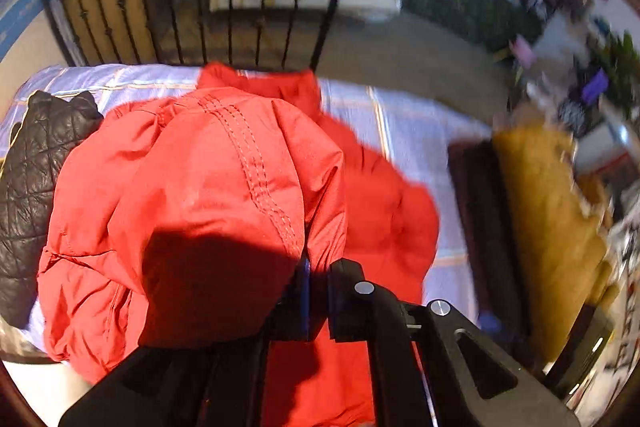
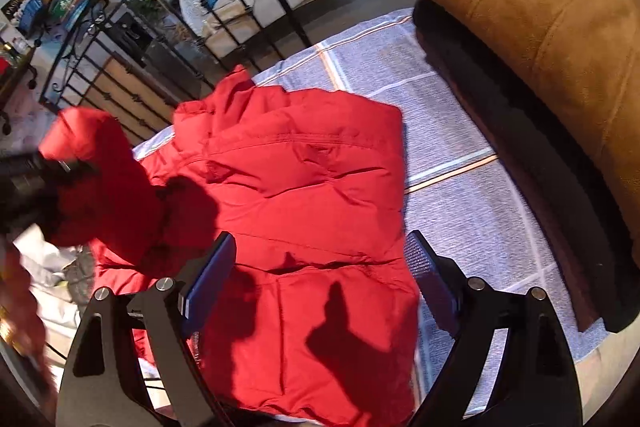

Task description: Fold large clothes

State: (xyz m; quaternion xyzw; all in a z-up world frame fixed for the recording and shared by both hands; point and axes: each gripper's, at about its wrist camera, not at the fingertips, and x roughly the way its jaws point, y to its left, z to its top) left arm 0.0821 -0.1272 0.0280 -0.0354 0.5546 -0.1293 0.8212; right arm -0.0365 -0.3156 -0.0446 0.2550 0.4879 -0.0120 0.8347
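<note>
The left gripper (image 1: 318,267) pinches a raised fold of the red jacket (image 2: 304,211), while the right gripper (image 2: 320,259) hangs wide apart above it. The jacket lies on a lilac checked blanket (image 2: 452,131), with a tan coat (image 2: 540,39) beyond it.
</note>
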